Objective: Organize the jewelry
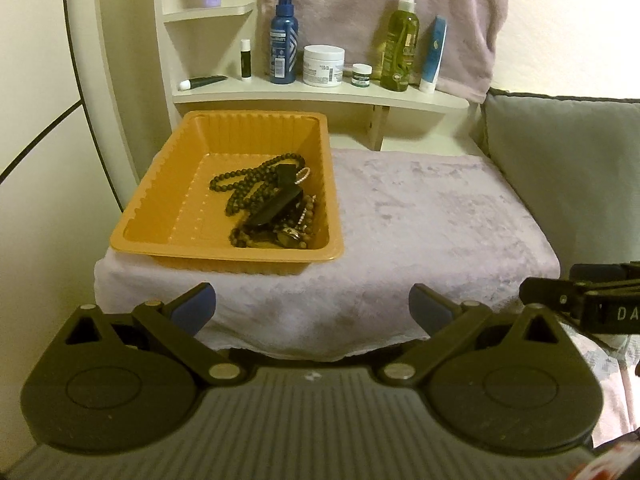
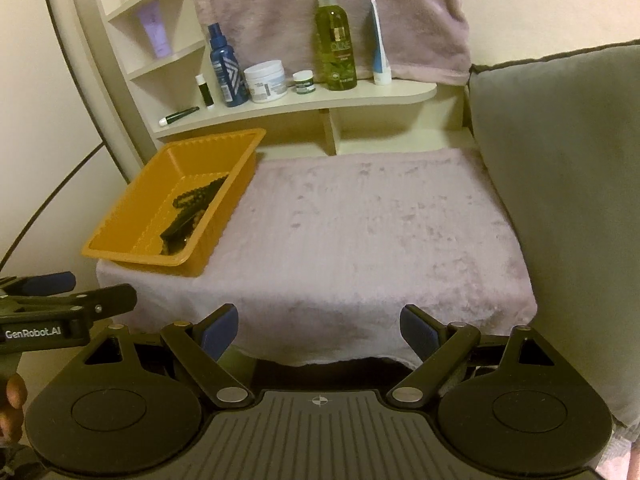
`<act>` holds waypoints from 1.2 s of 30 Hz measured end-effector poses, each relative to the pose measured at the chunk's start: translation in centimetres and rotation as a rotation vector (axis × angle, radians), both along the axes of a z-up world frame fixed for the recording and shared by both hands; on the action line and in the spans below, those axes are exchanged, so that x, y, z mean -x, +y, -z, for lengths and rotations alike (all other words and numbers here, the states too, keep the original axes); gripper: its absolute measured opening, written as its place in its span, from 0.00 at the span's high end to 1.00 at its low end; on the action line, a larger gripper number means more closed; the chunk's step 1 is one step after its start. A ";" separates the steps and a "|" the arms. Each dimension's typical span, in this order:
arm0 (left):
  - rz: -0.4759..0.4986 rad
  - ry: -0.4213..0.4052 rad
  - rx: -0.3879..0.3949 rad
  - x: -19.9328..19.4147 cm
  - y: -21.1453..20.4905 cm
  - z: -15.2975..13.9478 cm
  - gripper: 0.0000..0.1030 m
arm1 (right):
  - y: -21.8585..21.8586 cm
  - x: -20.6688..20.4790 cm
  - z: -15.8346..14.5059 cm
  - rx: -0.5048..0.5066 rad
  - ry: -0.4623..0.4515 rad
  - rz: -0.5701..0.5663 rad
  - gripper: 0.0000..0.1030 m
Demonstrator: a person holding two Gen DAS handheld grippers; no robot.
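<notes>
The orange plastic tray sits at the left rear of the surface, which is covered by a pale lilac plush cloth. The jewelry lies heaped in the tray's right-hand part: a dark beaded necklace, a black oblong item lying across it, and further bead strands and small rings toward the near right corner. The small pieces cannot be identified individually; the view is soft there.

The left tongs stand wide apart, empty, short of the cloth's front edge. The right tongs are likewise spread wide with nothing between the blue pads, also short of the front edge. Each unit appears at the margin of the other's view; they are side by side and apart.

Behind the tray, a cream shelf carries a blue spray bottle, a white jar, a small green-labelled jar, a green spray bottle and a blue-and-white tube. A grey cushion stands at the right.
</notes>
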State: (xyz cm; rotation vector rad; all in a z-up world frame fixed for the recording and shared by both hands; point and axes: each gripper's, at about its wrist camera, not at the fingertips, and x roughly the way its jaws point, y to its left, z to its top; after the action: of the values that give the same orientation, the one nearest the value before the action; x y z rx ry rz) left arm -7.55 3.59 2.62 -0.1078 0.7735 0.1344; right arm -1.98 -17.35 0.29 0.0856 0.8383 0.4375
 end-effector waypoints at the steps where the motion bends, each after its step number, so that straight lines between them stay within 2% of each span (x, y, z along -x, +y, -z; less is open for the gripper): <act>1: -0.001 -0.002 -0.001 0.0 0.0 0.0 0.01 | 0.1 0.0 0.0 0.000 0.000 -0.002 0.15; 36: 0.008 -0.011 0.000 0.5 -0.5 0.1 0.01 | 0.3 0.1 0.0 -0.005 0.002 -0.004 0.15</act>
State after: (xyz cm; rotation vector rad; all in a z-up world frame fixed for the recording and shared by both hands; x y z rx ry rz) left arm -8.01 3.13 2.55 -0.1059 0.7631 0.1261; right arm -2.07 -17.01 0.25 0.0889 0.8393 0.4427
